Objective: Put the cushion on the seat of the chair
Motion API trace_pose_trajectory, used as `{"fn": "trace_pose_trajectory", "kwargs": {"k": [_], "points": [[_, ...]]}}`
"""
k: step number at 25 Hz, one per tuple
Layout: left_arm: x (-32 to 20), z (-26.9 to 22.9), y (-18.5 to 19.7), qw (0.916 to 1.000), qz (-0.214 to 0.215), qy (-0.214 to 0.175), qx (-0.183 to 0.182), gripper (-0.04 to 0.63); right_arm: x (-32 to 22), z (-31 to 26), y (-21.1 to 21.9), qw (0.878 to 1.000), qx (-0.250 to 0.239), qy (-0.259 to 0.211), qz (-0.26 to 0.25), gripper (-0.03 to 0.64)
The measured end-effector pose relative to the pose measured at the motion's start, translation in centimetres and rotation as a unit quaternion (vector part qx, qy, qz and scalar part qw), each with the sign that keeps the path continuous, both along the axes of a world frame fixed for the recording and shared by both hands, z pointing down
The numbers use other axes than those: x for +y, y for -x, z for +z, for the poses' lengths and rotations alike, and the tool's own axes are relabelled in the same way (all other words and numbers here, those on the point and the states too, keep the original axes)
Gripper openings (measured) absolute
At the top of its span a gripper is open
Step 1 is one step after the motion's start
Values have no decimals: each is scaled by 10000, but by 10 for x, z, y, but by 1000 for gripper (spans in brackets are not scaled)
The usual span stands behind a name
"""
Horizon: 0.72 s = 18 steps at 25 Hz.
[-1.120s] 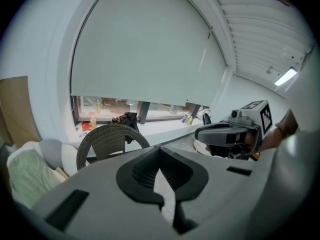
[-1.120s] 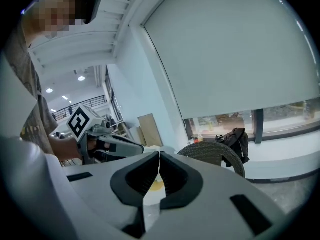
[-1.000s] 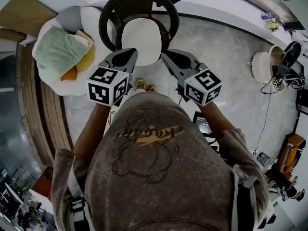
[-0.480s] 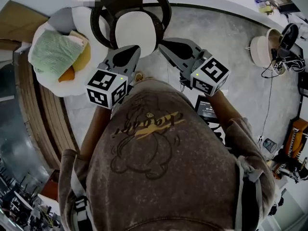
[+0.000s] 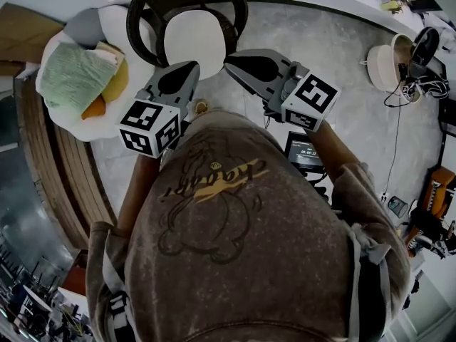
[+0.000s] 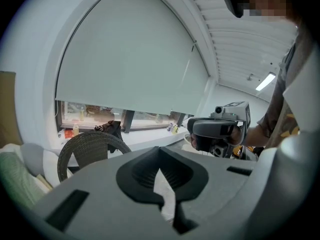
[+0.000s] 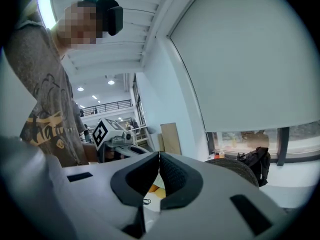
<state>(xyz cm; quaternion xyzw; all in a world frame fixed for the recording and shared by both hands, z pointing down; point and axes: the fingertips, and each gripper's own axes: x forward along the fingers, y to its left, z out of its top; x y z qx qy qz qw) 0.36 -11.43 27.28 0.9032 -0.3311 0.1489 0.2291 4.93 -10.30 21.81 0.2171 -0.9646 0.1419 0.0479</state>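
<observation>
A dark wicker chair (image 5: 187,2) stands ahead of me, and its seat (image 5: 192,43) shows white. I cannot tell whether that white surface is a cushion or the bare seat. A green cushion (image 5: 71,77) lies on yellow and orange ones (image 5: 115,85) on a white round pouf to the left. My left gripper (image 5: 194,67) is shut and empty, its tip near the seat's front edge. My right gripper (image 5: 228,60) is also shut and empty, just right of the seat. The chair's back (image 6: 85,149) appears in the left gripper view beyond the left gripper (image 6: 160,151). In the right gripper view the right gripper (image 7: 159,155) shows its tips together.
The white pouf (image 5: 107,123) sits left of the chair, next to a slatted wooden bench (image 5: 68,169). A white round device (image 5: 388,66) with cables lies at the right. A small screen (image 5: 305,152) rests on the floor near my right arm. A black bag (image 7: 256,160) sits behind the chair.
The right gripper has lifted and its tip has swung left towards the chair. The left gripper has shifted slightly. Both stay shut and empty.
</observation>
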Motion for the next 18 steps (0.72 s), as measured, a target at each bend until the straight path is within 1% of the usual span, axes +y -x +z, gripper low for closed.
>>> {"fn": "trace_pose_trajectory", "kwargs": {"k": [18], "points": [[1, 11, 3, 9999, -18, 161, 26, 6, -2, 6, 7, 9999, 28, 65, -92, 19]]}}
